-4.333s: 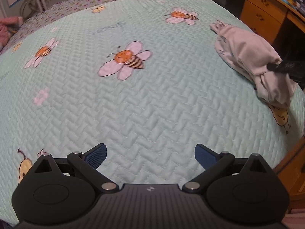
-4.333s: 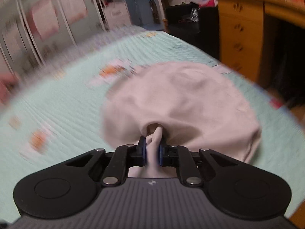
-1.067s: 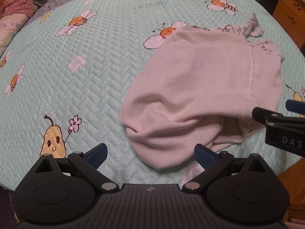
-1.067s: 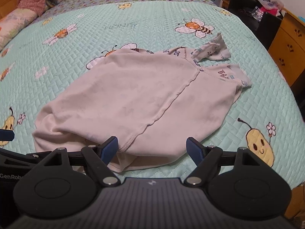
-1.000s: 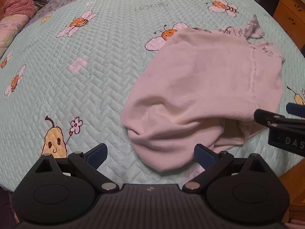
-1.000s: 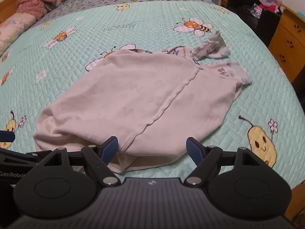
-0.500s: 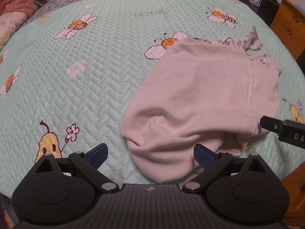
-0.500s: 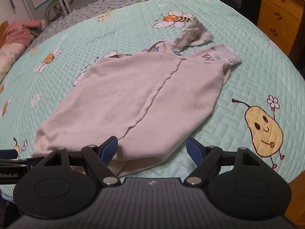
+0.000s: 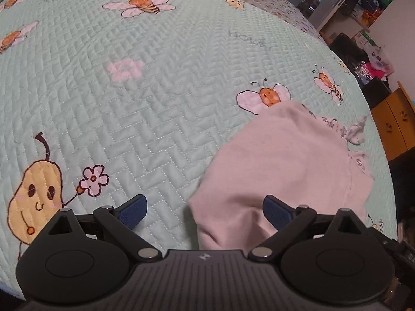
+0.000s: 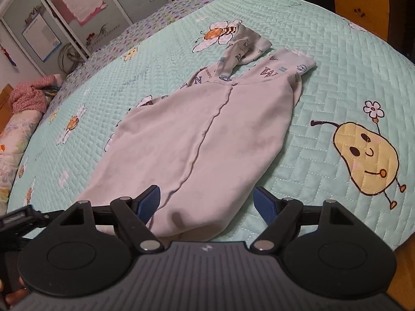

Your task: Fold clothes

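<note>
Pale pink garment (image 10: 207, 134) lies spread on the mint quilted bedspread (image 9: 142, 98), a seam running down its middle; its letter-printed band (image 10: 269, 70) is at the far end, away from both grippers. Left gripper (image 9: 205, 211): jaws wide apart, empty, at the garment's near-left corner. Right gripper (image 10: 206, 203): jaws wide apart, empty, straddling the garment's near edge. Pear print (image 10: 365, 155) on the bedspread, right of the garment.
</note>
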{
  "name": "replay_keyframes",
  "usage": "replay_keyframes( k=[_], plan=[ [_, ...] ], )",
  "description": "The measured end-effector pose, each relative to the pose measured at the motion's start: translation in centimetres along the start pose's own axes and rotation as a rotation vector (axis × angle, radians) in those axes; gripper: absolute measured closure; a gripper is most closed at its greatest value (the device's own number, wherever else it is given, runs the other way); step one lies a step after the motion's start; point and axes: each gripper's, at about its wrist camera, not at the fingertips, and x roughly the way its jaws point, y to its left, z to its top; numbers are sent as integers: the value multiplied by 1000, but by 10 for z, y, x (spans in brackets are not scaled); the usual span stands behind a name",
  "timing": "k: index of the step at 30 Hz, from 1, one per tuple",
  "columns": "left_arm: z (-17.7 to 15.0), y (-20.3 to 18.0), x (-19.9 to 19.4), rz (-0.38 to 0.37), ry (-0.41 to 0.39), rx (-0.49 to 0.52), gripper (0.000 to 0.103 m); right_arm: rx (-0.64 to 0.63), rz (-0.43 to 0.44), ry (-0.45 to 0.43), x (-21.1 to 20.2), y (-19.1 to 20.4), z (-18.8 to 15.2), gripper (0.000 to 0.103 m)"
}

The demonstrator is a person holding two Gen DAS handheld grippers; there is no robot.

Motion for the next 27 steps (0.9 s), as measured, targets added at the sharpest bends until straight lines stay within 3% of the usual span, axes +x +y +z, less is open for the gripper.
replay_keyframes(
  k=[6,14,16,18,20,23,27],
  plan=[
    [9,17,18,-45,20,-91,4,45,12,-4,-6,-10,-6,23],
    [12,15,37,-178,90,-145,10,75,-3,-1,-10,-15,-14,23],
    [11,8,40,-187,91,-114,23,68,-4,-10,-12,-16,-15,23],
    [11,2,45,-215,113,-90,55,63,-7,-12,-12,-17,-16,23],
    [10,-7,48,-230,124,-59,81,62,-10,-9,-9,-19,-18,23],
    [10,-31,35,-177,80,58,85,57,-16,-6,-5,-25,-23,24],
    [23,-48,-12,-161,-74,129,87,62,-28,-10,-4,-34,-27,30]
  ],
)
